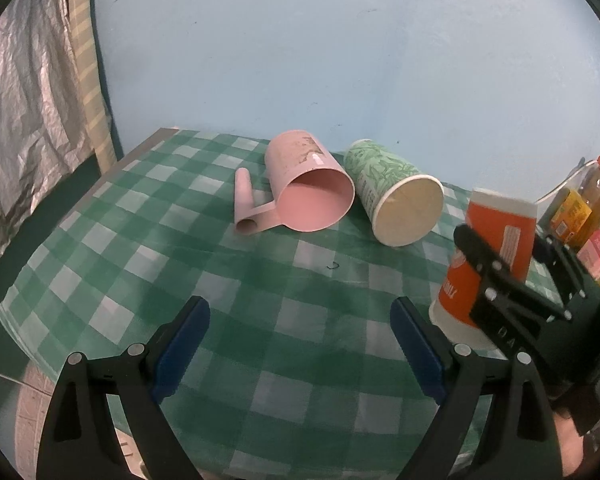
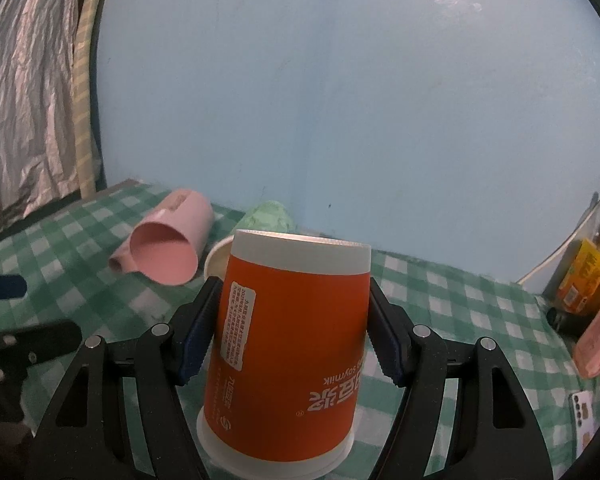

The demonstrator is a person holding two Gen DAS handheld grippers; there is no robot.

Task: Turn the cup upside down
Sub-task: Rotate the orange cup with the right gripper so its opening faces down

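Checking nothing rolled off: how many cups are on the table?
3: pink cup lying left, green cup lying beside it, orange cup inverted in the right gripper.

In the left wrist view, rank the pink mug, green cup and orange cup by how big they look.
1. Pink mug, counting its handle.
2. Orange cup, though it is nearer the camera and partly hidden by the right tool.
3. Green cup. The last two look close; ranking unsure.

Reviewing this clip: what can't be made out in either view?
- Orange paper cup: whether its rim touches the green checked tablecloth; right view's bottom edge crops it.
- Green patterned paper cup: mostly hidden behind the orange cup in the right view.
- Bottles and cartons: labels too small, cut by the fisheye edge.
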